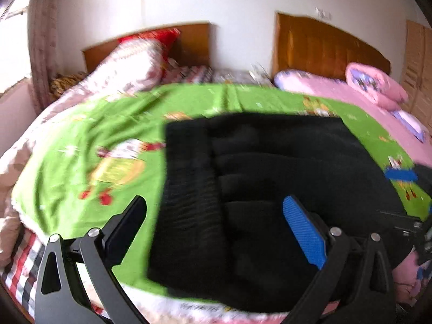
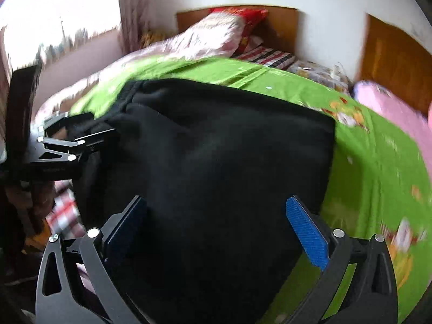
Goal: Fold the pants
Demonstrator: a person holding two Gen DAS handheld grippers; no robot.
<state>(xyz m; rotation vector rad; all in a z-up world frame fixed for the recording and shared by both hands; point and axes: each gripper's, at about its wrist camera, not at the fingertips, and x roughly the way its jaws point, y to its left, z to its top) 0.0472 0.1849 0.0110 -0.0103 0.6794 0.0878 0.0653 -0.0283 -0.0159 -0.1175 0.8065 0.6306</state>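
Note:
Black pants [image 1: 270, 167] lie folded in a thick rectangle on a green cartoon blanket [image 1: 94, 135], with the ribbed waistband along the left side. My left gripper [image 1: 216, 216] hovers open over the near edge of the pants, one finger over the blanket and one over the cloth, holding nothing. At the right rim of that view, part of my right gripper [image 1: 415, 191] shows. The right wrist view has the pants [image 2: 216, 162] filling the middle. There my right gripper [image 2: 216, 221] is open above their near part. The left gripper [image 2: 89, 127] sits at the pants' left edge.
The blanket covers a bed with a wooden headboard [image 1: 194, 43] and a heaped floral quilt with a red pillow [image 1: 129, 62]. A second bed with pink bedding [image 1: 372, 83] stands to the right. A bright window and curtain [image 2: 132, 13] are at the left.

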